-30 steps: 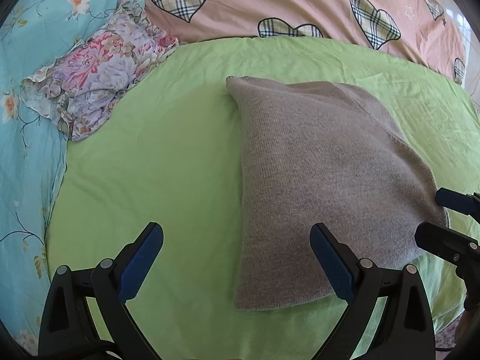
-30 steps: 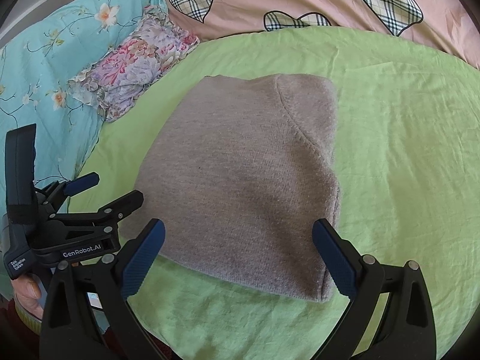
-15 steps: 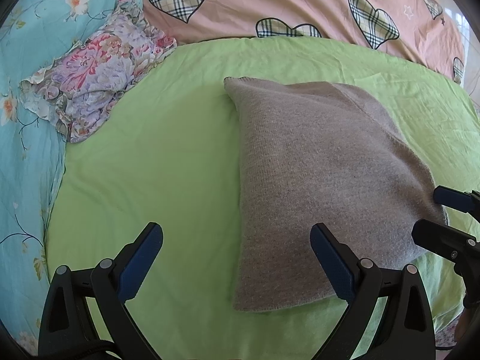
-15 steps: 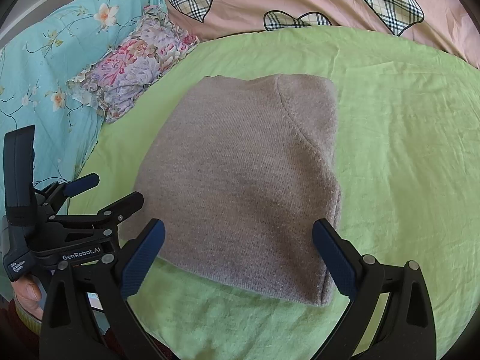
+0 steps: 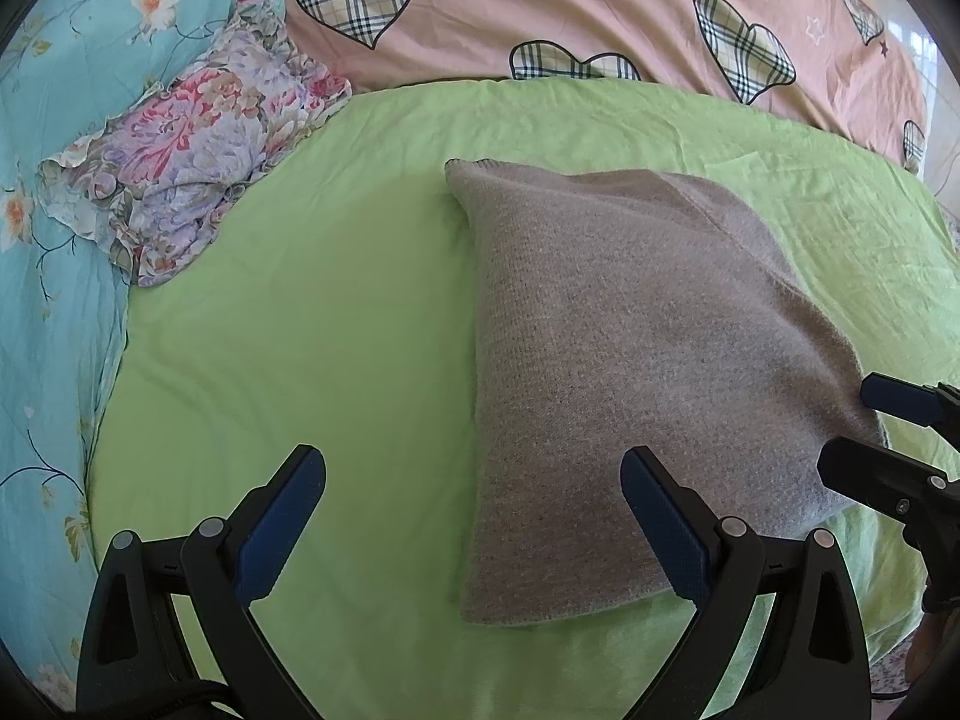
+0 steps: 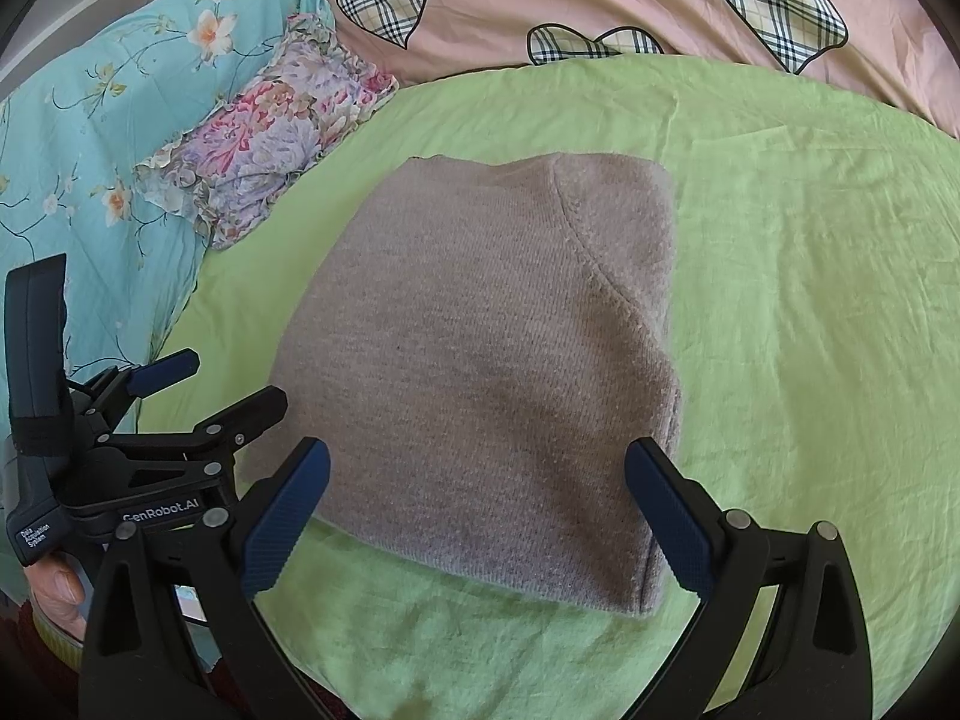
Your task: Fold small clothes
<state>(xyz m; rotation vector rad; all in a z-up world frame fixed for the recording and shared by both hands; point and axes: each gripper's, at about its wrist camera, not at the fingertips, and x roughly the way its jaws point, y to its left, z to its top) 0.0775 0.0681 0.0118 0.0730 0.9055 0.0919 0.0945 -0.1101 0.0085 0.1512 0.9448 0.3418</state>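
A grey-brown knitted garment [image 5: 636, 360] [image 6: 498, 360] lies folded into a rough rectangle on the green sheet [image 5: 336, 324] [image 6: 810, 300]. My left gripper [image 5: 474, 516] is open above the sheet, its right finger over the garment's near left part, nothing between its fingers. My right gripper [image 6: 477, 510] is open above the garment's near edge, touching nothing. The right gripper [image 5: 882, 438] also shows at the right edge of the left wrist view, and the left gripper [image 6: 204, 384] at the left of the right wrist view, both open.
A floral ruffled cloth [image 5: 192, 150] [image 6: 276, 126] lies bunched at the far left of the sheet. A turquoise flowered cover [image 5: 54, 120] borders the left, a pink cover with plaid hearts [image 5: 600, 6] the back. A hand [image 6: 57, 591] holds the left gripper.
Both views have shifted only slightly; the garment lies as before and both grippers stay open.
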